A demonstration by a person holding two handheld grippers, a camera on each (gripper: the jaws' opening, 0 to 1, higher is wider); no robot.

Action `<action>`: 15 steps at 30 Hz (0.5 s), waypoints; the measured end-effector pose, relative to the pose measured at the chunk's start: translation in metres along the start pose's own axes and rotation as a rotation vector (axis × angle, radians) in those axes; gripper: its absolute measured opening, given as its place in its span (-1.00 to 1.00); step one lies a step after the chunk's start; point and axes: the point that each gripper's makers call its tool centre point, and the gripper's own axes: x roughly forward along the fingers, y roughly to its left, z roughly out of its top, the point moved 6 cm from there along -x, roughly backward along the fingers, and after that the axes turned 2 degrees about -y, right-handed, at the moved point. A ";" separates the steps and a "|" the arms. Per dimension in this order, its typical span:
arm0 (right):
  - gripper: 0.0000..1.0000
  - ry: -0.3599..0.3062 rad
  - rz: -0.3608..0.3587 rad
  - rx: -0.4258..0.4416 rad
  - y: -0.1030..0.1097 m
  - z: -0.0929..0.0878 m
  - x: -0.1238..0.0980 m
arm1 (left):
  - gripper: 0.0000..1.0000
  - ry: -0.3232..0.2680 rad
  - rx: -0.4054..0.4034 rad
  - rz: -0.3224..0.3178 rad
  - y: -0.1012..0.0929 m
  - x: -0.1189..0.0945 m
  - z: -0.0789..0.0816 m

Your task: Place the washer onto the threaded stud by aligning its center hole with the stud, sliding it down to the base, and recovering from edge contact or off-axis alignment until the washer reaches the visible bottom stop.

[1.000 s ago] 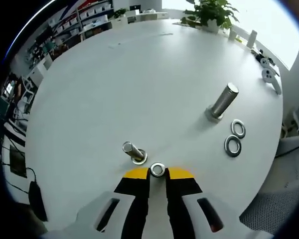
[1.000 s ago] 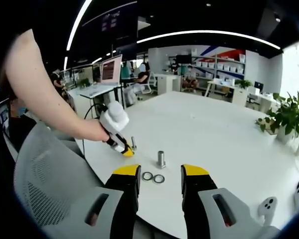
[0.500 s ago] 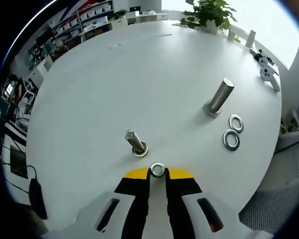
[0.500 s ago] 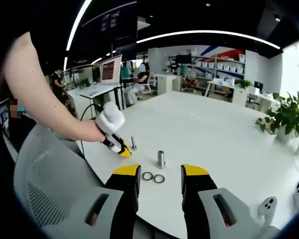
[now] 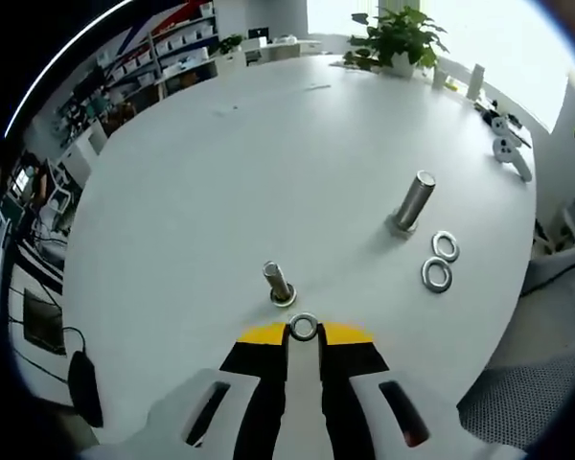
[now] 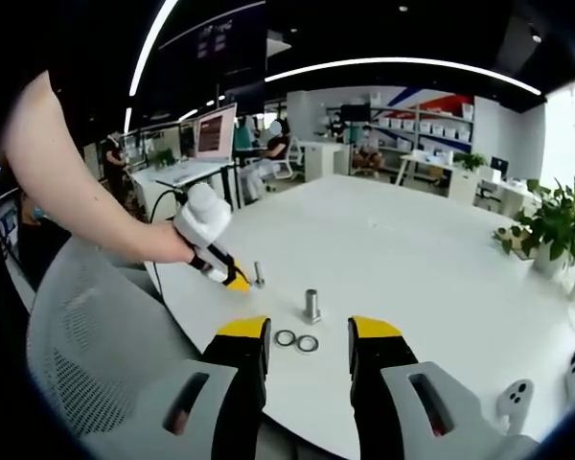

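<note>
The left tongs [image 5: 303,333] pinch the washer [image 5: 303,327] just short of the small threaded stud [image 5: 279,282] on the white worktop [image 5: 268,144]. It seems off-axis, so its rim could catch the stud's top. The right tongs [image 6: 308,333] hover spread near two spare washers [image 6: 296,340], idle

An open-plan office here: a big white round bench [image 6: 412,249], desks with monitors [image 6: 214,131], storage shelves [image 6: 431,129], potted plants [image 6: 556,225], mesh chair [image 6: 86,355], strip ceiling lights [image 6: 402,65].
</note>
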 end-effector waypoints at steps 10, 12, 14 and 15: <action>-0.31 -0.003 0.006 -0.002 0.002 0.001 0.000 | -0.81 -0.094 0.123 0.039 0.005 -0.021 0.024; -0.31 -0.004 0.007 -0.004 0.002 0.001 0.000 | -0.81 -0.100 0.138 0.046 0.007 -0.022 0.029; -0.31 -0.005 0.007 -0.005 0.002 0.001 0.000 | -0.81 -0.097 0.144 0.045 0.009 -0.020 0.031; -0.31 -0.005 0.006 -0.005 0.002 0.001 0.000 | -0.81 -0.096 0.148 0.045 0.011 -0.019 0.032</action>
